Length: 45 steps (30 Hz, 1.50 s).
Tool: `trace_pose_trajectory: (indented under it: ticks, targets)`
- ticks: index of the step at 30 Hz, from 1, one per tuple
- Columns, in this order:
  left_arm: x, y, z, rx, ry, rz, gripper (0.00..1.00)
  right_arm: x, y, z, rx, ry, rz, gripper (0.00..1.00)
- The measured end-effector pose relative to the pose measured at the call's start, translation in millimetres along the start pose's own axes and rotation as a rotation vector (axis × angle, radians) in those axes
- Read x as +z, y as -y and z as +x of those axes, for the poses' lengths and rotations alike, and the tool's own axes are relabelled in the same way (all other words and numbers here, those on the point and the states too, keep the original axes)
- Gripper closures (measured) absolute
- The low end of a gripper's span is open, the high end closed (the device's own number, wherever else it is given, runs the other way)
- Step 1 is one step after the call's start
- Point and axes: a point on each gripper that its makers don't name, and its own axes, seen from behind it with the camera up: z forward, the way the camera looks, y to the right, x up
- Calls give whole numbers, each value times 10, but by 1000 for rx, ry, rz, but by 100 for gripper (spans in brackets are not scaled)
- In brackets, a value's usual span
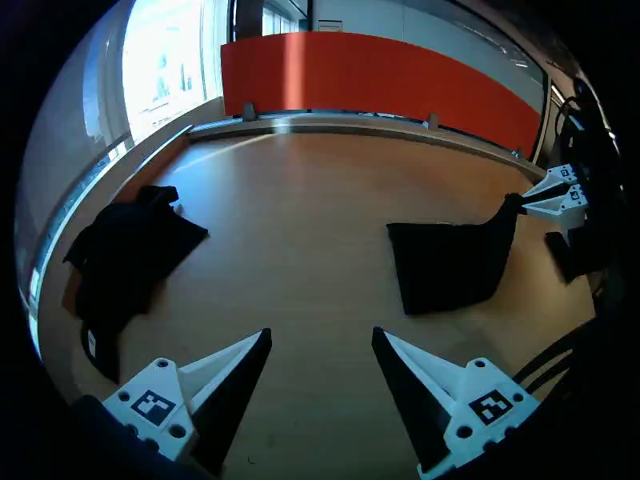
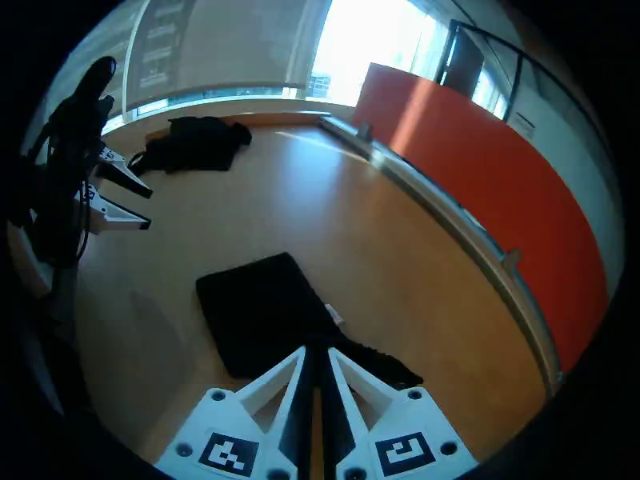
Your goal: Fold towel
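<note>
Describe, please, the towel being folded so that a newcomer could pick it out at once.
On the wooden table before the orange partition lie two dark cloths. The towel is the one whose raised corner the right claw pinches. Unlike the crumpled heap near the window, it lies flat as a neat rectangle.
</note>
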Motion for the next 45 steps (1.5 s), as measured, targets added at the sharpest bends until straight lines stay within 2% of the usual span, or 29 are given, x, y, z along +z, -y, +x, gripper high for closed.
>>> trace_pose_trajectory:
  ticks: [14, 23, 27, 30, 36, 39, 45]
  targets:
    - [-61, 56, -14, -93, -19, 3, 7, 337, 325, 421, -122, 17, 94, 96]
    - [-92, 47, -52, -151, -30, 2, 7, 702, 817, 537, -191, 49, 192, 96]
    - [-95, 33, -100, -163, -26, 4, 7, 917, 1066, 437, -193, 82, 242, 96]
    - [-96, 15, -119, -165, -25, 1, 7, 1021, 1168, 363, -181, 102, 259, 96]
    - [-94, -5, -142, -165, -23, -4, 7, 1063, 1193, 315, -156, 113, 257, 94]
    - [-96, -2, -155, -164, -21, -4, 7, 1050, 1171, 325, -144, 109, 250, 85]
    - [-110, 15, -166, -162, -19, -3, 7, 1004, 1124, 330, -129, 100, 237, 39]
